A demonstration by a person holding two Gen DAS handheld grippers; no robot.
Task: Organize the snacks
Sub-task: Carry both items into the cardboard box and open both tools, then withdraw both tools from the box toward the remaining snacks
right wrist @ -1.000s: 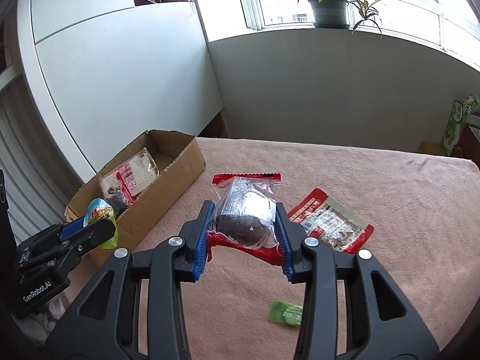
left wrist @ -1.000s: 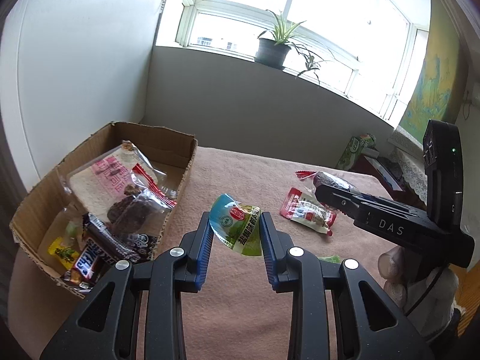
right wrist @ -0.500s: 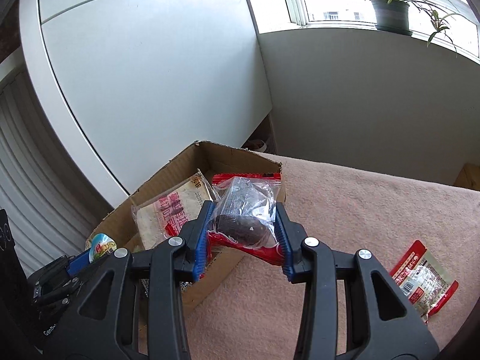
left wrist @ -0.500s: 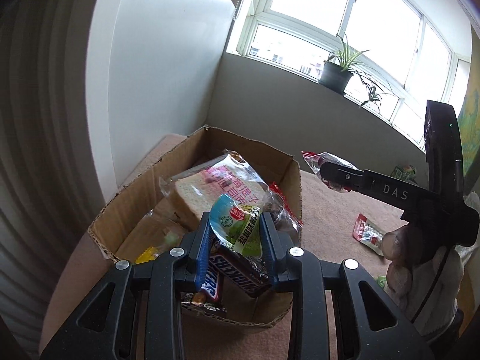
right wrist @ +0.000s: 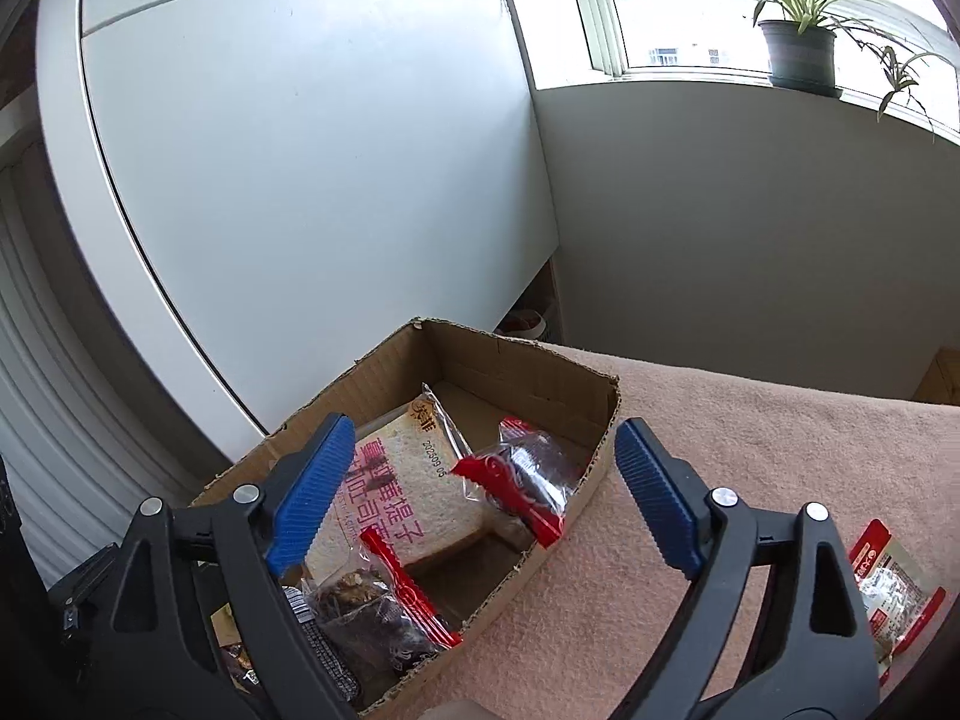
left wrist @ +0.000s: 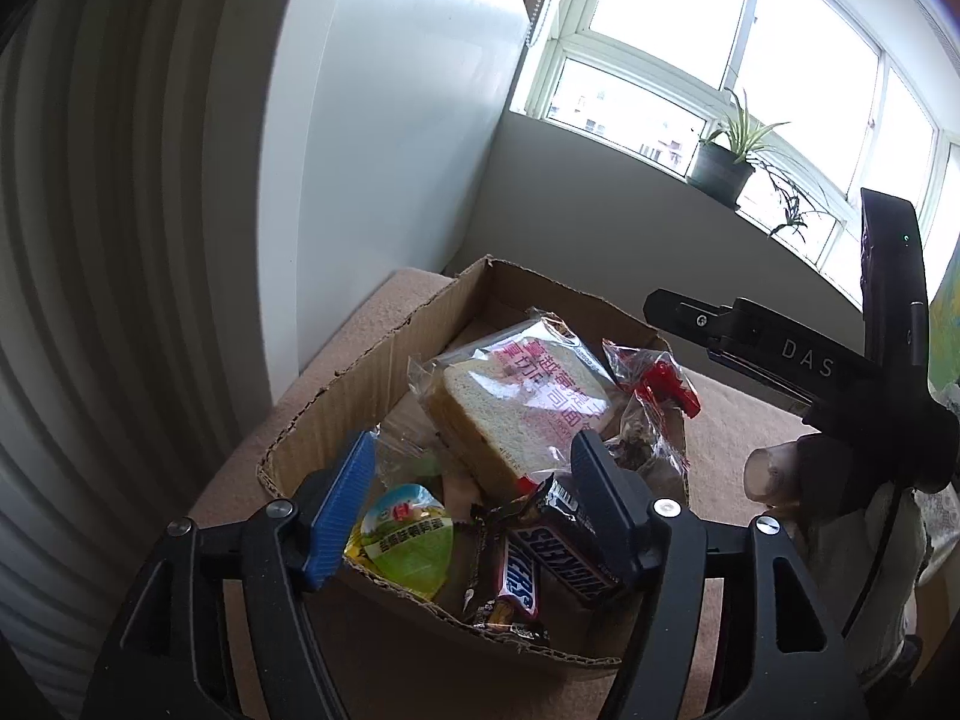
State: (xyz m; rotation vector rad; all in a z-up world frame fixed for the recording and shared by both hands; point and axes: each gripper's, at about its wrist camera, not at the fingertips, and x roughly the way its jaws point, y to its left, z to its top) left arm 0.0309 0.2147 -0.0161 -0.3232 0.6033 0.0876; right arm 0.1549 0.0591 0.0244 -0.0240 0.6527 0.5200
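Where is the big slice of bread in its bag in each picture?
Left wrist view: the bagged bread slice is in the middle, inside the cardboard box, behind the Snickers bars.
Right wrist view: it lies lower centre-left in the box, beside the left finger of the open right hand-held gripper.
Shared landmark: the potted plant on the windowsill.

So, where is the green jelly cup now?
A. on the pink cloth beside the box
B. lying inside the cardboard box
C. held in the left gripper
B: the green jelly cup lies in the cardboard box, below the open left gripper.
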